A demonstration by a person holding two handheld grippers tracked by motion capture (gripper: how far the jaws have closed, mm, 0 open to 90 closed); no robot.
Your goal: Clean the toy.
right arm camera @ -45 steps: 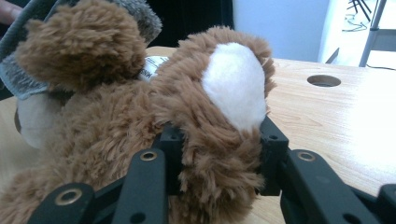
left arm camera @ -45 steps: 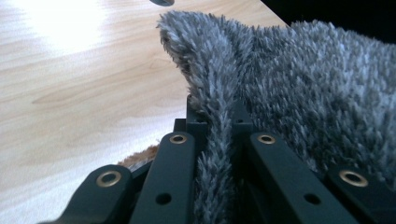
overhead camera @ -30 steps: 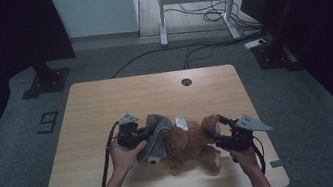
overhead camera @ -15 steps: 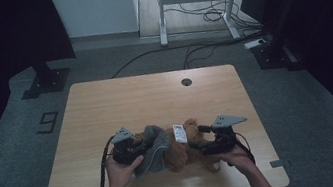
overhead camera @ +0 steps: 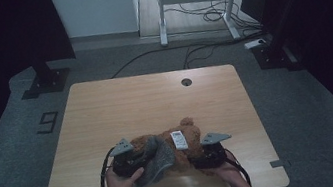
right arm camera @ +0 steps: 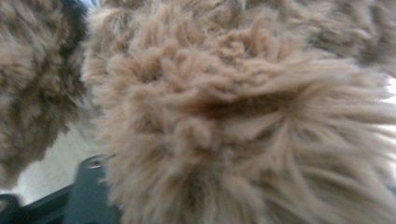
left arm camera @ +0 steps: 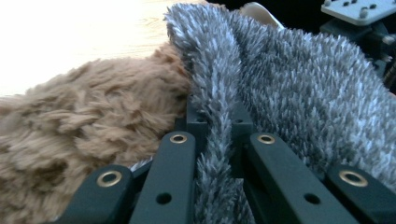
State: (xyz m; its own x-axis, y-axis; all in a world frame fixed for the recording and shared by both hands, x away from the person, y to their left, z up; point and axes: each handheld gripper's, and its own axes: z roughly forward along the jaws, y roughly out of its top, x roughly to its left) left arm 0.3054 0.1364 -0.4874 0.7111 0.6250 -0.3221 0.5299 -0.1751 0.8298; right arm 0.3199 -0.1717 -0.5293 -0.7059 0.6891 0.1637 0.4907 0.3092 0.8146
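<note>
Since the earlier frames both hands are sitting nearer the person's edge of the wooden table [overhead camera: 121, 105], having drawn the brown plush toy [overhead camera: 184, 152] and the grey fur piece [overhead camera: 157, 157] back with them, and the right gripper's jaws have just been closing with brown fur between them. Going left to right in the high view, the left hand [overhead camera: 120, 186] is holding the left gripper [overhead camera: 135, 165] at the toy's left end, and the grey fur piece is draping over the toy just to that gripper's right. In the left gripper view the left gripper [left arm camera: 215, 122] is clamping a fold of the grey fur piece [left arm camera: 289, 79] tightly between its black jaws, with the brown plush toy [left arm camera: 88, 126] pressing against the left jaw. A white sewn label [overhead camera: 178, 139] is lying on the toy between the two grippers. The right gripper [overhead camera: 204, 157] is meeting the toy's right end, and in the right gripper view the brown plush toy [right arm camera: 243, 121] is crowding the lens and hiding the jaw tips, so whether they are pressing on it cannot be told.
</note>
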